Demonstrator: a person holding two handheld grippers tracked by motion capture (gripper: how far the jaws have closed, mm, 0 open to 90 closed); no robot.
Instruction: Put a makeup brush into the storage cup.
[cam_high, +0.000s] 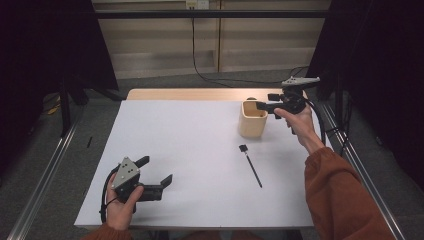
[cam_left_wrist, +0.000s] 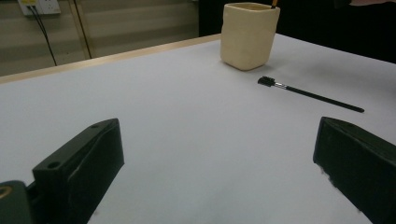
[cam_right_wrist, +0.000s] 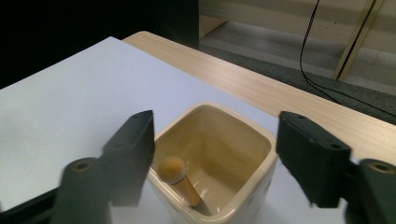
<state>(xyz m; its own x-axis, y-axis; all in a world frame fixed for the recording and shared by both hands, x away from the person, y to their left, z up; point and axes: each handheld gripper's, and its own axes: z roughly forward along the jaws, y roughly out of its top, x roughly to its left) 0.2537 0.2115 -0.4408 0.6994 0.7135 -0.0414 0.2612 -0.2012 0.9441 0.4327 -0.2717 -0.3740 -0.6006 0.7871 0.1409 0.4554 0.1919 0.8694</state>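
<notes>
A cream square cup stands at the table's far right, seen too in the left gripper view. My right gripper hovers just over the cup's rim, open, with its jaws apart on either side of the mouth. An orange-handled stick with a rounded tip leans inside the cup, free of the pads. A thin black brush lies flat on the white sheet in front of the cup. Near the front left, my left gripper rests open and holds nothing.
The white sheet covers most of a wooden table whose bare far edge shows behind it. Metal rails run along both sides. A black cable hangs down the wall behind.
</notes>
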